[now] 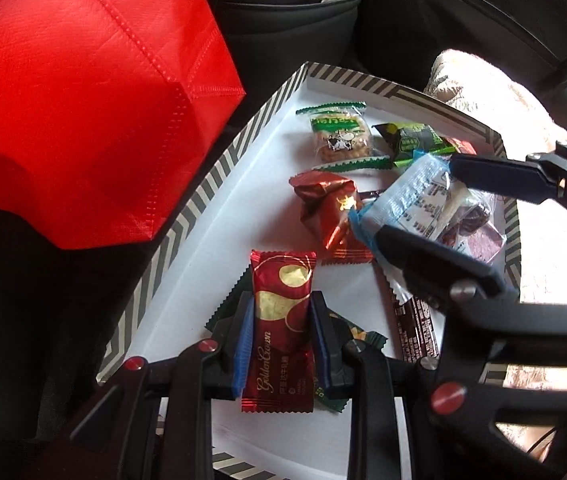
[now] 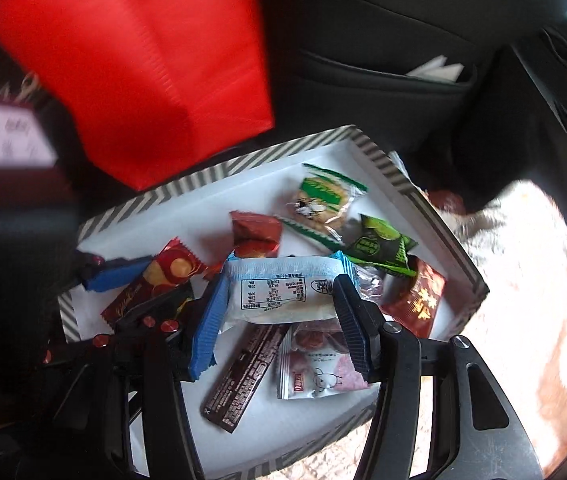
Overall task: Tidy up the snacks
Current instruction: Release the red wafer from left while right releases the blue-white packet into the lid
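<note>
Crowding striped tray (image 1: 187, 216), red bag (image 1: 83, 100) beside, left jaws clamping red bar (image 1: 279, 328), right jaws gripping blue-edged packet (image 2: 283, 292).

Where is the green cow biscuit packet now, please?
In both wrist views the green cow biscuit packet lies in the striped tray's far corner, near the red bag, beside the dark green snack packet.

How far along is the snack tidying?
Nothing looks sorted yet: most snacks lie loose in the striped tray. In hand: the left gripper clamps a red Golden Crown bar, and the right gripper holds a pale blue packet. Left over: the green-edged cracker, brown bar and others.
</note>
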{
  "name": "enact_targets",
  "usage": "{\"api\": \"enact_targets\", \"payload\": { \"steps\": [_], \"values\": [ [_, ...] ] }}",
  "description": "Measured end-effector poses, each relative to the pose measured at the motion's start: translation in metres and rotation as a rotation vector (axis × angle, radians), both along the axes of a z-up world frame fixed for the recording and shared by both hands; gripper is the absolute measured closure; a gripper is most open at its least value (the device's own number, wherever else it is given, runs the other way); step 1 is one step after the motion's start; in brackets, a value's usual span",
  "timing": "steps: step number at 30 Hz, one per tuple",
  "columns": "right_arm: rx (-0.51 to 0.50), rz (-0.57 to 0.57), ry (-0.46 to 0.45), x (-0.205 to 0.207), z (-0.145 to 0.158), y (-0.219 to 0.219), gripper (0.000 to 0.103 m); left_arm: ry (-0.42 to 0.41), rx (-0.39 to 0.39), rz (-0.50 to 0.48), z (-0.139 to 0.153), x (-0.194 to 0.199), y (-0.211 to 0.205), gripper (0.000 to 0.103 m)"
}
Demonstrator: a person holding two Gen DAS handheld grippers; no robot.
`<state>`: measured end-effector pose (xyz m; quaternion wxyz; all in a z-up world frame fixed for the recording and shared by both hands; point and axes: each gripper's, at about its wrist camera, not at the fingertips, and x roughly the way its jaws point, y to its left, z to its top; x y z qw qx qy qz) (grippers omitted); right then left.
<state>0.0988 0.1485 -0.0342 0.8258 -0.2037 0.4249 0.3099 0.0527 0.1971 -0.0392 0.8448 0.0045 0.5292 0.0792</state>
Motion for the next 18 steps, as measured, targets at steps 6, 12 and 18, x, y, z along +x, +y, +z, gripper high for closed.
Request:
{"api": "enact_targets", "payload": {
  "steps": [6,12,18],
  "values": [
    [-0.001,-0.042,0.051,0.004,-0.004,-0.004,0.041,-0.003,0.0,0.01,0.0,-0.002,0.0,0.051],
    [0.038,-0.069,0.059,0.0,0.009,-0.018,0.041,-0.03,0.005,0.008,0.009,-0.007,-0.001,0.034],
    [0.13,-0.15,0.057,-0.017,0.03,-0.059,0.041,-0.053,-0.016,-0.013,0.02,-0.013,-0.013,0.028]
  ]
}}
